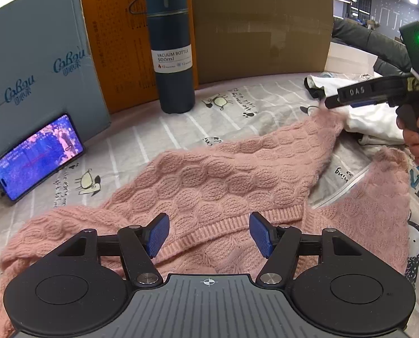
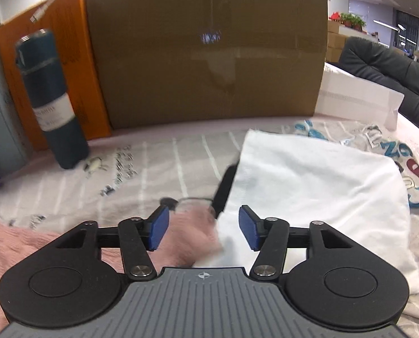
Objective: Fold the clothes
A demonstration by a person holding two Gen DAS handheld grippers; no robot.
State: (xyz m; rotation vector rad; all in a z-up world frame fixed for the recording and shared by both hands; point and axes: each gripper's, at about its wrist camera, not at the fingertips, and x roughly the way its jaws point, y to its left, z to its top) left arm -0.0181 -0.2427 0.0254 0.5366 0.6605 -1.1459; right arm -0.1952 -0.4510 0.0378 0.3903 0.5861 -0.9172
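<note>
Grey cartoon-print bedsheet point(image 1: 181, 129) spread over a bed, boxes stacked along the far edge, dim office beyond.

Nearest, at 6 o'clock in the left view: left claw point(image 1: 209, 235), blue pads wide apart, hovering above the ribbed hem of the pink sweater point(image 1: 209, 180), gripping nothing. Sweater lying rumpled across the sheet, one sleeve stretched toward 2 o'clock. There, right claw point(image 1: 329, 102) at the sleeve tip; in its own blurred view point(image 2: 203, 231), pads apart with pink knit between them, not pinched.

Advice for the step, as judgement: close on the sleeve cuff before lifting; pinch the hem through both layers; draw the sleeve across the body flat, low and slow to keep the knit from stretching.

Farther, at 3 o'clock: white shirt point(image 1: 375, 121), folded, touching the sleeve tip; avoid catching it. At 12 o'clock, dark flask point(image 1: 171, 53); at 9 o'clock, phone point(image 1: 37, 157) propped against a box.
</note>
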